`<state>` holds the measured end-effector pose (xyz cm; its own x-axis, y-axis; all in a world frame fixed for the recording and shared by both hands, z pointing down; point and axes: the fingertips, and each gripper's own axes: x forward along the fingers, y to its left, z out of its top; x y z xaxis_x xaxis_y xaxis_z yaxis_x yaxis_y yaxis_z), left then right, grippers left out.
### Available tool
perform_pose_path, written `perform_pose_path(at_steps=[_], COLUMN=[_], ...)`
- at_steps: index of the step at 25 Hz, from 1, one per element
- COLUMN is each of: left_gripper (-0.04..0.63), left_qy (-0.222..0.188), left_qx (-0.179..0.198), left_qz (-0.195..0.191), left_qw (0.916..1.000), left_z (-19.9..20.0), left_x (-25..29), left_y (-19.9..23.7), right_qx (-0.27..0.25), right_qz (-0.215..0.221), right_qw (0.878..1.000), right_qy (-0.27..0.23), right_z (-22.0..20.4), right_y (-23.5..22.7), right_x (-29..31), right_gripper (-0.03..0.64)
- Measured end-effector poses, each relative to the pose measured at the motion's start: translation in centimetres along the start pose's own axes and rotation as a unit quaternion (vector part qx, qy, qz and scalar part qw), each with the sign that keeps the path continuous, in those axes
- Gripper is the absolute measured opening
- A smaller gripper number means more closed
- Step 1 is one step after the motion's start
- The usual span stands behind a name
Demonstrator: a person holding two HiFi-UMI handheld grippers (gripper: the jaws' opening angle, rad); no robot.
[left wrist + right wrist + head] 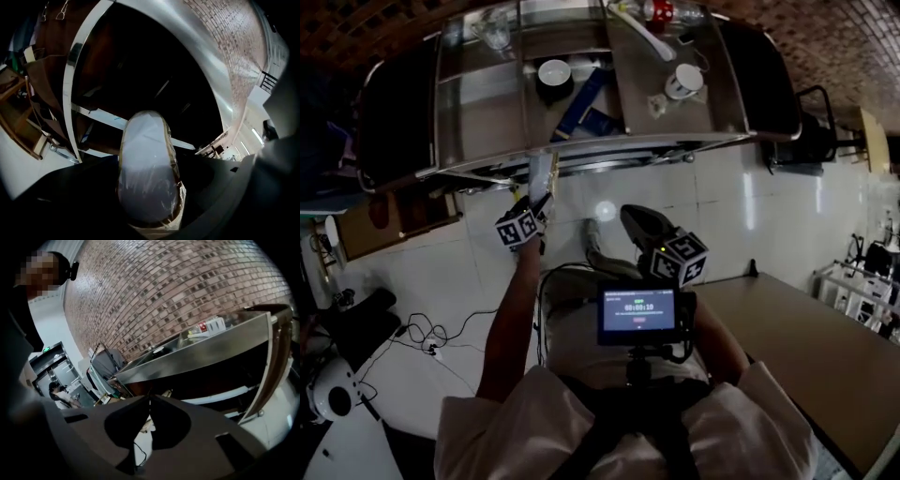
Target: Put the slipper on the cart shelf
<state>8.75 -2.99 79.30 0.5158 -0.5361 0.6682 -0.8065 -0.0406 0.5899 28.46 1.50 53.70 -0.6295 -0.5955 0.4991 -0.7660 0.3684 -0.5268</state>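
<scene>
Slipper (147, 168) held at cart's (609, 148) front edge
Clamped by left gripper (534, 202); right gripper (149, 401) closed, empty; insertion onto shelf (103, 116) is called for next.

- The cart (609, 150) is set ahead of the person, across the top of the head view.
- The bench (806, 356) is placed at the lower right, well apart from the cart.
- On the cart's top, a glass (495, 33) is set at the left, a bowl (553, 72) in the middle and a mug (684, 82) at the right.
- The slipper (541, 176) is held between the jaws of the left gripper (534, 202), just before the cart's front edge.
- The right gripper (630, 216) is held to its right, above the floor (741, 216).
- Cables (431, 330) are laid on the floor at the left.
</scene>
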Motion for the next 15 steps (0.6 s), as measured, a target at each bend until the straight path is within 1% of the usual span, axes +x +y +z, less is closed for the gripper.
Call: perform_pose_path(at_steps=[2, 5, 7, 11, 15], left_gripper=[0.371, 0.371, 0.371, 0.371, 0.371], left_qy=[-0.011, -0.011, -0.005, 0.0, 0.008], left_qx=[0.0, 0.021, 0.037, 0.057, 0.077], left_qz=[0.025, 0.065, 0.084, 0.11, 0.128], left_qw=[0.9996, 0.9976, 0.9957, 0.9923, 0.9887], left_z=[1.7, 3.5, 4.4, 6.3, 7.7], left_x=[2.2, 4.1, 4.9, 6.3, 7.2], left_y=[-0.1, 0.0, 0.1, 0.9, 1.5], right_qx=[0.022, 0.04, 0.045, 0.051, 0.058], right_qz=[-0.001, -0.002, -0.004, -0.009, -0.007], right_qw=[1.0, 0.999, 0.999, 0.999, 0.998], right_qy=[0.002, -0.002, -0.006, -0.014, -0.018], right_z=[-0.6, -0.4, 0.0, 1.0, 2.0], right_y=[-2.3, -4.3, -5.2, -6.8, -8.3], right_x=[0.0, 0.0, -0.1, -0.3, -0.7], right_gripper=[0.015, 0.015, 0.015, 0.015, 0.014])
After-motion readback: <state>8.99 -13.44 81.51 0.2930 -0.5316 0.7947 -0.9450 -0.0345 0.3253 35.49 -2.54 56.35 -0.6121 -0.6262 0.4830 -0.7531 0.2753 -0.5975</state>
